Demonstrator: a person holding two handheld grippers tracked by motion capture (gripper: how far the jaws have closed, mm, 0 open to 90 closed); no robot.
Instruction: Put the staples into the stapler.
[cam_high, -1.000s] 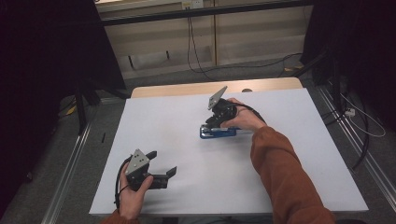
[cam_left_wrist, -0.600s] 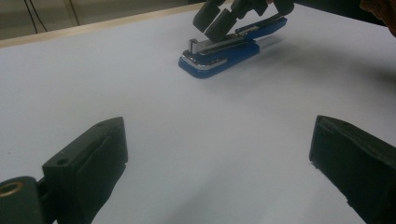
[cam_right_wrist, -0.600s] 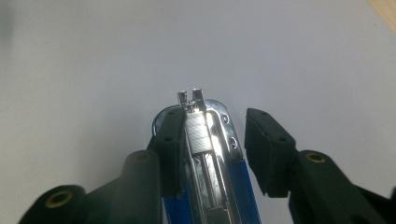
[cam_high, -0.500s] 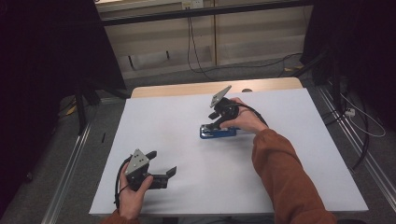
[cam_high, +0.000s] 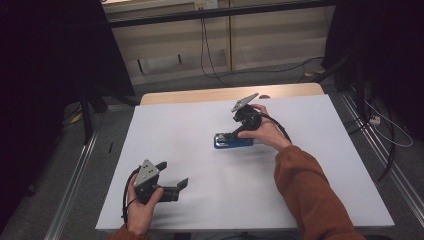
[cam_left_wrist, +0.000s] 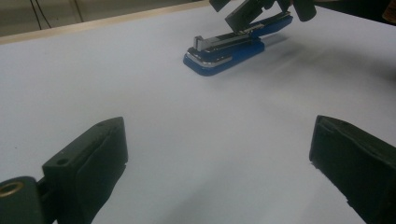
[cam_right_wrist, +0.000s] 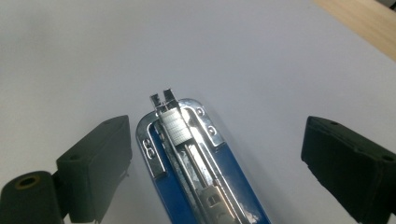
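Right gripper (cam_high: 235, 134) jaws have just been opening since the earlier frames; stapler (cam_high: 233, 141) sits where it did, left hand (cam_high: 142, 207) hasn't shifted.

High view: blue stapler lies flat mid-table on the white sheet (cam_high: 320, 170), slightly right of centre, long axis left-right. Right gripper is over its right end, nose tipped down at it. Left gripper (cam_high: 172, 180) is parked near the front-left corner, well apart from the stapler, jaws spread, nothing in them.

Left gripper view: its jaws stand wide on bare sheet (cam_left_wrist: 140, 84). Stapler (cam_left_wrist: 224, 53) far ahead. Its top looks hinged up off the base at the far end, chrome magazine exposed, with the right gripper on that raised part; can't tell if it's touching.

Right gripper view: right gripper (cam_right_wrist: 215, 177) jaws wide, stapler (cam_right_wrist: 196, 158) between them but no pad contact, so not a grip. Blue base, chrome rail, short block of staples (cam_right_wrist: 175, 126) near the front tip.

Risks, my read:
- Stapler is off-centre, close to one pad. Closing from here would likely push it sideways or twist it rather than clamp it.
- Smooth sheet, so a nudge could make it slide.
- Staples are exposed; a knock may scatter them or jam the rail.
- If the top is sprung, it may snap down.
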